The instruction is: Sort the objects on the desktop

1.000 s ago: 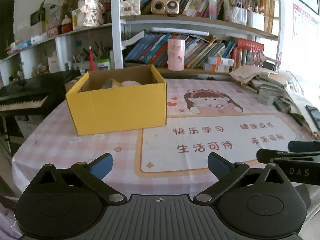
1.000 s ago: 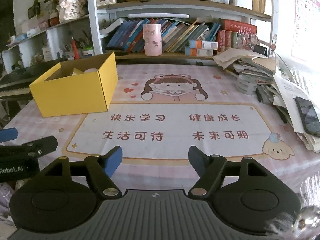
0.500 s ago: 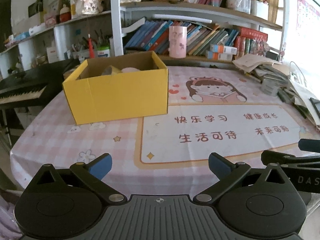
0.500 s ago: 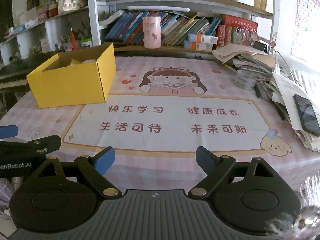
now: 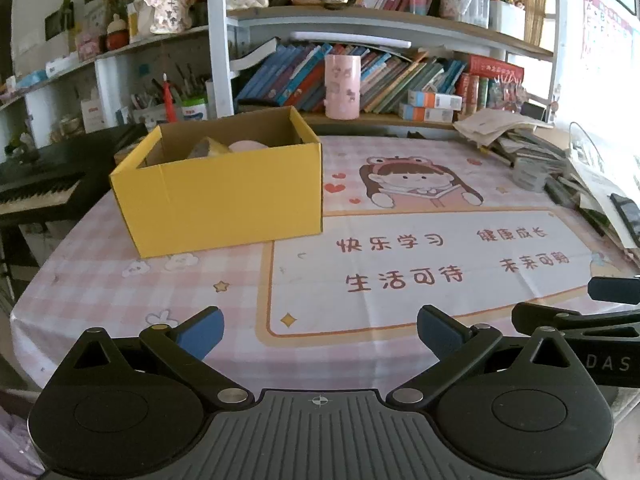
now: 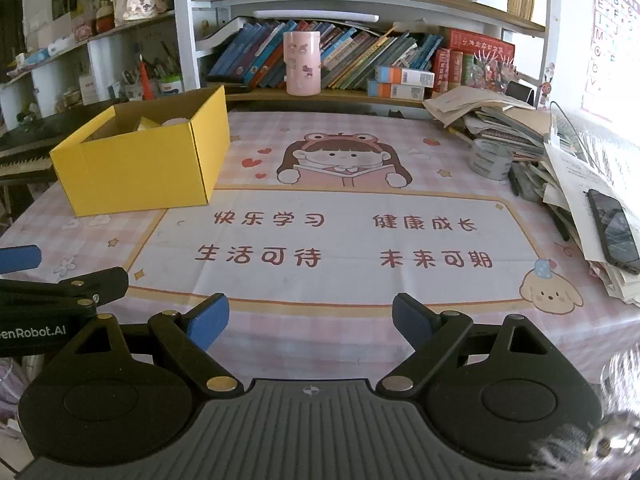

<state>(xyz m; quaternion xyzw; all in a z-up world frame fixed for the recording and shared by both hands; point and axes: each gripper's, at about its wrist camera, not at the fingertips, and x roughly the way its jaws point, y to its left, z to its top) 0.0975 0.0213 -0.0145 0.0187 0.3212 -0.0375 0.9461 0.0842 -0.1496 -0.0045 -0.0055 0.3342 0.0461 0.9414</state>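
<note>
Only right wrist view shows phone (image 6: 612, 226)

table (image 6: 280, 360), yellow box (image 6: 136, 168), tape roll (image 6: 490, 159)

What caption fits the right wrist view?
Open right gripper hovers empty above the pink cartoon tablecloth, yellow box far left, tape roll right.

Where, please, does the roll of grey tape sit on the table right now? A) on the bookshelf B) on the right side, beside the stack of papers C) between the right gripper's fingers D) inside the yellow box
B: the roll of grey tape rests on the tablecloth against the stack of papers, far from the yellow box.
</note>
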